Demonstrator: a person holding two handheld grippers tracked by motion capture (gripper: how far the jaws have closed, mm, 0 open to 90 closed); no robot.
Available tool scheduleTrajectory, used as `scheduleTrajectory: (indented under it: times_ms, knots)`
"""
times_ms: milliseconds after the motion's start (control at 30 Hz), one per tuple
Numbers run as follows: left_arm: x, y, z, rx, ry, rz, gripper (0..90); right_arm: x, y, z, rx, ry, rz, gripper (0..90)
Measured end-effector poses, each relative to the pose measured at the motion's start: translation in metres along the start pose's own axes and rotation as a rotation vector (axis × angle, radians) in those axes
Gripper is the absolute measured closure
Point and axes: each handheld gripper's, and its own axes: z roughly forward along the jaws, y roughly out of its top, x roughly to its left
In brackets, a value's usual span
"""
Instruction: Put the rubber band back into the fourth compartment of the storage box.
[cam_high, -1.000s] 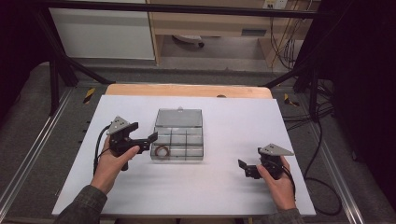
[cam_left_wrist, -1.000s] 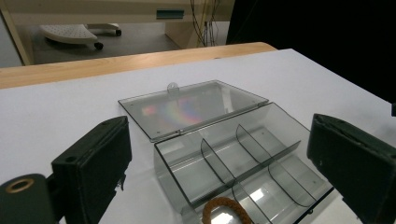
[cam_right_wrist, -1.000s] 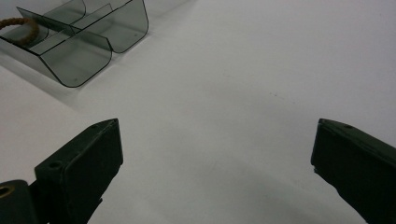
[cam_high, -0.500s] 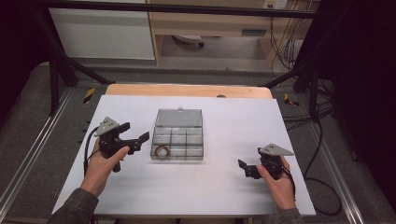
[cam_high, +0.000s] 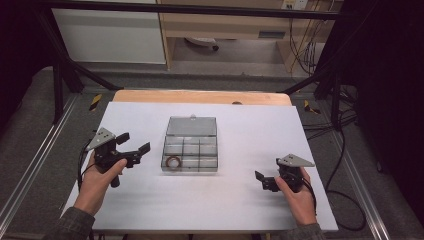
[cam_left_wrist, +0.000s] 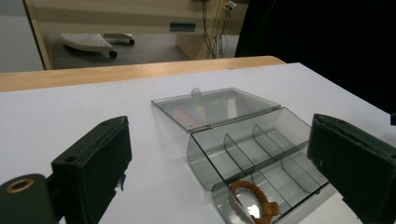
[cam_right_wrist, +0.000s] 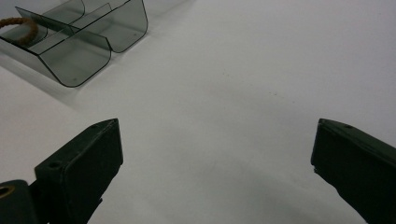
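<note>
Smoky transparent plastic compartment box (cam_high: 190, 151) sits on the white table surface (cam_high: 225, 200), between the two hand-held grippers and apart from both. Its hinged lid (cam_high: 192, 126) lies open, flat on the table on the side away from the person. Thin dividers split the tray into small cells. A brown braided ring (cam_high: 173, 161) lies in the corner cell nearest the left gripper.

Left black two-jaw gripper (cam_high: 134, 145): held in the left hand (cam_high: 97, 177), jaws spread wide, nothing between them. The jaws point toward the box, which stands just ahead of them and slightly to their right. In the left gripper view the box (cam_left_wrist: 254, 156) appears between the two jaws, the ring (cam_left_wrist: 253, 198) at its near end.

Right black two-jaw gripper (cam_high: 263, 180): held in the right hand (cam_high: 299, 195), jaws spread wide, nothing gripped. It rests low over bare table, well apart from the box. In the right gripper view the box (cam_right_wrist: 79, 42) lies ahead and to the left of the jaws, with the ring (cam_right_wrist: 21, 25) at its far left end.
</note>
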Motion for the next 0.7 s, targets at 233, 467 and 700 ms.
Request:
scheduleTrajectory:
  times_ms: [233, 467, 700]
  knots:
    - [0.006, -0.006, -0.014, 0.005, 0.01, 0.0, 5.3, 0.0, 0.0, 0.0, 0.001, 0.0, 0.001, 2.6]
    - [0.015, -0.012, -0.025, 0.01, 0.026, -0.009, 5.2, 0.0, 0.0, -0.001, -0.006, -0.004, 0.005, 2.6]
    - [0.021, -0.022, -0.035, 0.019, 0.035, -0.012, 5.2, 0.0, 0.0, -0.002, -0.005, -0.006, 0.007, 2.6]
